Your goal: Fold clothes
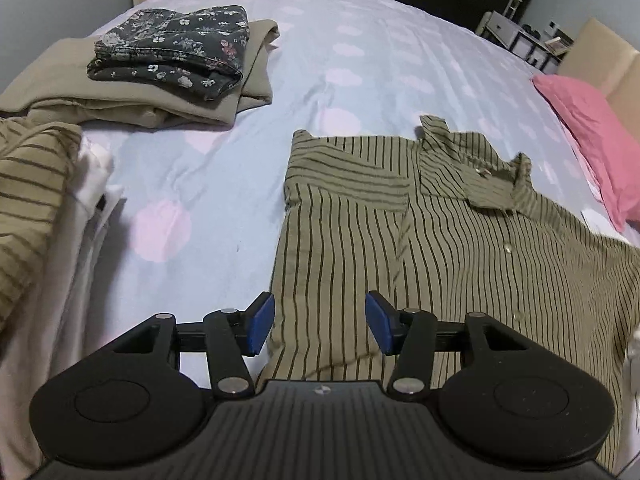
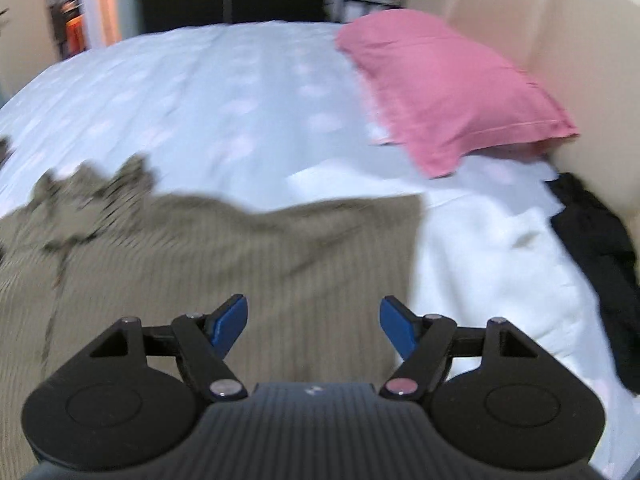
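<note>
An olive shirt with dark stripes (image 1: 460,240) lies flat on the bed, buttoned, collar (image 1: 500,176) toward the pillow. Its near sleeve (image 1: 348,176) is folded in across the chest. My left gripper (image 1: 320,304) hovers over the shirt's left edge, open, with nothing pinched between its blue pads (image 1: 262,322). In the blurred right wrist view the same shirt (image 2: 240,248) spreads below my right gripper (image 2: 312,308), which stands wide open and empty above the cloth near the shirt's right edge.
A folded dark floral garment (image 1: 176,52) rests on folded beige cloth (image 1: 120,100) at the far left. A tan striped garment (image 1: 32,200) and white cloth (image 1: 72,260) lie at the left. A pink pillow (image 2: 452,88), cream headboard (image 2: 560,40) and black garment (image 2: 600,260) sit at the right.
</note>
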A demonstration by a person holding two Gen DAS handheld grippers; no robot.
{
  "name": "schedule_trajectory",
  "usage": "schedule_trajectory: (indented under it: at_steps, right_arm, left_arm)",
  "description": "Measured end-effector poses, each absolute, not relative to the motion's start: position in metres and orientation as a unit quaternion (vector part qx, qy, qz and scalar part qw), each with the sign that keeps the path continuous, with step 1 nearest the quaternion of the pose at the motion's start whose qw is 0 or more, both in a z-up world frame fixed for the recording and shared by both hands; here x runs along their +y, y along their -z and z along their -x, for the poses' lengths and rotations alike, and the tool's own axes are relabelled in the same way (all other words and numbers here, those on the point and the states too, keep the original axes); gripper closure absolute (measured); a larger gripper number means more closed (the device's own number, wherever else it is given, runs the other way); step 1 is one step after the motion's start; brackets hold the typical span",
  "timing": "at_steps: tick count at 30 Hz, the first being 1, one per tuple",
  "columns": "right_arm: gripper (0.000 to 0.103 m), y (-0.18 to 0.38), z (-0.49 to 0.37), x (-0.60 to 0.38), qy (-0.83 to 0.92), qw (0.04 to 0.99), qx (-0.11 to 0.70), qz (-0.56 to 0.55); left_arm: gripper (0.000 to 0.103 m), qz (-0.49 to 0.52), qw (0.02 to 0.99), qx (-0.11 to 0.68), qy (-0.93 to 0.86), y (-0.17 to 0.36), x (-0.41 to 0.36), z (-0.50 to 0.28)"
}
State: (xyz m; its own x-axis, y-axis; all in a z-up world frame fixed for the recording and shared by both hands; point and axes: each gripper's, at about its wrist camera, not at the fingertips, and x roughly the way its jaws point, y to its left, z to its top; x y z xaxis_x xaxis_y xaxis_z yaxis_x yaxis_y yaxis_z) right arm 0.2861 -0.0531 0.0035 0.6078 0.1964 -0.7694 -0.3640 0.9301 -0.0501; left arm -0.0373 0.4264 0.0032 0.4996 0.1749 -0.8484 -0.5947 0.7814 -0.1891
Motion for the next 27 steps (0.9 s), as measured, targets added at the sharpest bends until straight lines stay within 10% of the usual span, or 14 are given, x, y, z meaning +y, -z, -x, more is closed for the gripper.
schedule_trajectory:
  at_steps: [21, 27]
  right_arm:
    - [0.041, 0.046, -0.467, -0.088, -0.119, 0.888, 0.439, 0.065]
    - [0.081, 0.068, -0.481, -0.101, -0.135, 0.879, 0.458, 0.014]
  left_arm:
    - [0.055, 0.226, 0.815, 0.484, -0.225, 0.042, 0.416, -0.049]
    - [0.055, 0.211, 0.809, 0.500, -0.227, 0.051, 0.416, -0.051]
